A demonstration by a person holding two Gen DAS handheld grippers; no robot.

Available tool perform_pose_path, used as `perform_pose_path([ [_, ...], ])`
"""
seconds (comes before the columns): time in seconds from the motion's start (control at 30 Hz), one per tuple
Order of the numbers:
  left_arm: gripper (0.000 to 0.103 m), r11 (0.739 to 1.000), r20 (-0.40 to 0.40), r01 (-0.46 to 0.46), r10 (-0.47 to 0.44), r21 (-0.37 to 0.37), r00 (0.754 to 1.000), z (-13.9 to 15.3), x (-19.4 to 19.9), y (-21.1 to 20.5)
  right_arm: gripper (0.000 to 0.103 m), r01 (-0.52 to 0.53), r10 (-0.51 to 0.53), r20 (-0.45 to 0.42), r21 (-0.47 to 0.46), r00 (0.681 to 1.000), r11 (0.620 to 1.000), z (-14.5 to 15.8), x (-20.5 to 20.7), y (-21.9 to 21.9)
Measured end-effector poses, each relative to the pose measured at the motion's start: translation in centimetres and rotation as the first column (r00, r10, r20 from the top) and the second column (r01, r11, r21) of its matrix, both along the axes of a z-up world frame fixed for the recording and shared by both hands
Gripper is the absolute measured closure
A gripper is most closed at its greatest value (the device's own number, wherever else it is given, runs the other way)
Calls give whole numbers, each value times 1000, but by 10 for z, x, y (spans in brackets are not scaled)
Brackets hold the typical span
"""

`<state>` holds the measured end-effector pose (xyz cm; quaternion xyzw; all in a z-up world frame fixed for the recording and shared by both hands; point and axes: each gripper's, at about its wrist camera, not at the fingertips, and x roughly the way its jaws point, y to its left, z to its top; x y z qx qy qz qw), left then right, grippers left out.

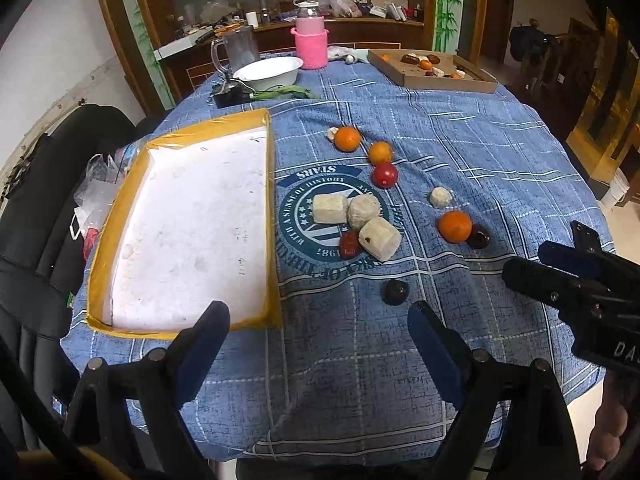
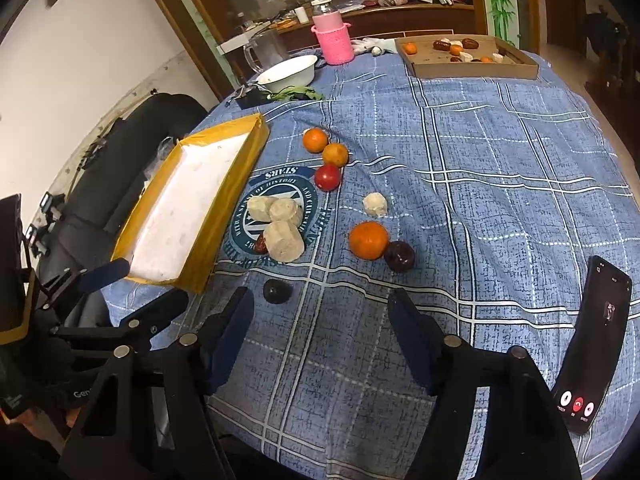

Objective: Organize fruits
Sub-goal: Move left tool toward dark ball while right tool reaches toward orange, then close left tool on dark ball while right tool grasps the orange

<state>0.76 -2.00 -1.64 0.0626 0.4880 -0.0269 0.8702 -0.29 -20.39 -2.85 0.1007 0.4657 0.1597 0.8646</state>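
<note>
Fruits lie loose on the blue tablecloth: three oranges, a red tomato-like fruit, a red date, dark round fruits and several pale cake-like pieces. An empty white foam tray with yellow taped rim sits left of them. My left gripper is open and empty above the near cloth. My right gripper is open and empty, just short of a dark fruit; it also shows in the left wrist view.
A cardboard box with more fruit stands at the far right. A white bowl, a pink bottle and a clear jug stand at the back. A phone lies on the near right. A black chair is left.
</note>
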Motion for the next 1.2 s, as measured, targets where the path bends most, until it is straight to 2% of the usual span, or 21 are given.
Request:
perform_pose_path([
  [0.13,11,1000,-10,17,-17,10,1000,-10,6,-6,37,14,-14,-17,4,1000,1000,-6,5,-6],
  [0.43,13,996,-94,63,-69,-66,993,-29,23,-15,41,35,-33,-95,14,995,999,-24,26,-18],
  [0.5,13,997,-81,57,-60,-45,995,-31,27,-16,41,32,-30,-95,16,995,999,-24,28,-18],
  [0.53,13,999,-72,47,-47,-5,996,-34,32,-16,41,32,-31,-99,6,995,999,-22,26,-19],
  [0.6,13,999,-81,42,-42,7,996,-34,37,-14,41,28,-25,-89,24,996,999,-25,33,-18],
  [0.87,30,995,-163,90,-94,-31,982,-54,50,-24,41,36,-34,-126,15,991,999,-43,51,-22],
  [0.93,36,994,-183,104,-108,-33,977,-59,51,-28,44,39,-35,-139,23,990,999,-49,59,-20],
  [1.0,38,993,-193,117,-121,-34,974,-64,52,-31,46,46,-41,-154,26,987,999,-53,64,-23],
  [1.03,42,992,-196,119,-122,-30,973,-66,53,-32,47,44,-38,-159,36,987,998,-54,66,-23],
  [1.2,53,991,-216,126,-132,-40,967,-74,55,-35,47,10,-3,-127,49,992,999,-48,80,-14],
])
